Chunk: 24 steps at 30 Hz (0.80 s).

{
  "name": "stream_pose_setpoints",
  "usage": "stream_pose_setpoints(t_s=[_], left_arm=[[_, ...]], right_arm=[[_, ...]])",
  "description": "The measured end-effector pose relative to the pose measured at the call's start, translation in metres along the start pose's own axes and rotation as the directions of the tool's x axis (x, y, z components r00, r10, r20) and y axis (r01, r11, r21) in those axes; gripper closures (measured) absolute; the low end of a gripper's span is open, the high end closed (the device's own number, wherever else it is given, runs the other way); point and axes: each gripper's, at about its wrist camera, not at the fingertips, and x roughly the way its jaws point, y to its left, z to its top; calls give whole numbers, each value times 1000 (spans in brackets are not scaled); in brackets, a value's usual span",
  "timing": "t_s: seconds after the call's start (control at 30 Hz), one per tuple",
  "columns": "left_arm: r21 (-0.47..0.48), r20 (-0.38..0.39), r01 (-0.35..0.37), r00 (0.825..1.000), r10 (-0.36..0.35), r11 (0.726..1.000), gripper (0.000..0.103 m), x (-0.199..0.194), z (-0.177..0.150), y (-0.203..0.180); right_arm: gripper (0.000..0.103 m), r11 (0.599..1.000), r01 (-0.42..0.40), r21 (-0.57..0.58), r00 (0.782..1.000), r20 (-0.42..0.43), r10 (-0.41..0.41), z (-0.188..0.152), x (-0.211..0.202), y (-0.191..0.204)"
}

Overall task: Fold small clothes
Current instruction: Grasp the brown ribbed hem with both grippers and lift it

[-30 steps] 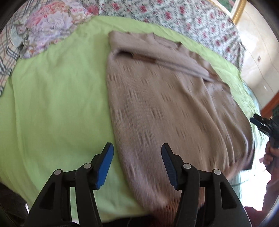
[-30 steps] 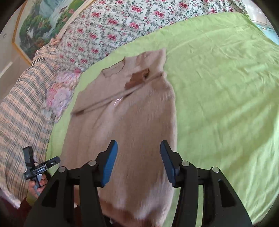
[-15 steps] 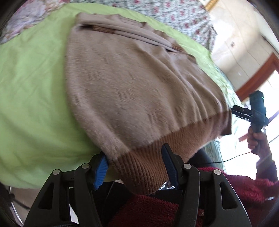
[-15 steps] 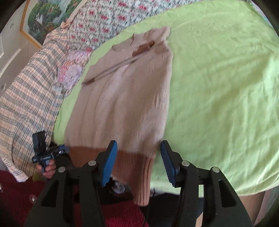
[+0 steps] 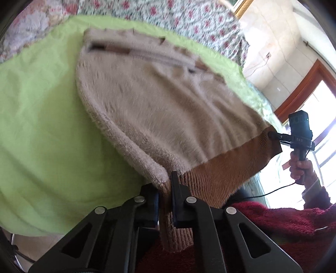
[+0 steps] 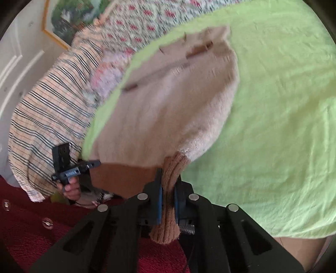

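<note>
Both grippers have been brought from above the sweater's body down to its near hem, and their jaws have just been closing: the left gripper [image 5: 166, 201] is now clamped on the near-left corner of the brown ribbed hem [image 5: 220, 174], and the right gripper [image 6: 168, 201] is pinched shut on the near-right corner, a fold of ribbing bunched between its blue pads [image 6: 160, 199]. A second earlier the jaws were held wide apart over the knit, with nothing between them. The beige sweater [image 5: 159, 100] is still spread on the green sheet [image 5: 42, 126] of the bed, collar at the far end beside the floral bedding [image 5: 168, 14], sleeves already laid across the chest; only its near edge is lifted, hanging off the bed's near side toward the person's red garment [image 5: 283, 220]. With both hem corners secured, the bottom-to-top fold is judged ready to begin: the hem would be carried toward the collar. Uneven lifting could skew the fold.
</note>
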Motion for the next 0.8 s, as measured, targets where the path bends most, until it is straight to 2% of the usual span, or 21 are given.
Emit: stream_pose_setpoints(t_s=[0.1, 0.23, 0.3, 0.37, 0.47, 0.57, 0.63, 0.7, 0.8], left_arm=[[8, 84, 18, 996, -18, 1000, 97, -20, 13, -8], [-7, 189, 17, 982, -15, 1000, 97, -41, 44, -8], [-12, 247, 4, 969, -1, 1000, 97, -49, 63, -5], [-27, 315, -15, 949, 22, 1000, 97, -57, 84, 1], [-51, 370, -35, 928, 52, 998, 97, -58, 116, 12], [-78, 410, -59, 908, 86, 995, 97, -56, 148, 24], [-96, 421, -67, 902, 101, 993, 97, -49, 169, 29], [-102, 434, -89, 892, 125, 991, 97, -45, 191, 35], [-114, 438, -112, 886, 151, 987, 97, -32, 221, 46]], right_arm=[[94, 999, -44, -10, 996, 78, 45, 16, -11, 9], [94, 997, -73, -32, 980, 183, 77, 45, -20, 21], [94, 996, -86, -34, 969, 231, 91, 60, -23, 23], [94, 995, -93, -31, 953, 286, 98, 78, -25, 21], [94, 996, -90, -23, 933, 349, 92, 107, -22, 19], [94, 997, -71, -15, 916, 394, 71, 141, -14, 15], [94, 998, -58, -2, 910, 410, 54, 162, -6, 11], [94, 999, -41, 6, 908, 417, 35, 180, 1, 7], [94, 1000, 30, -2, 911, 412, -27, 211, 17, 5]])
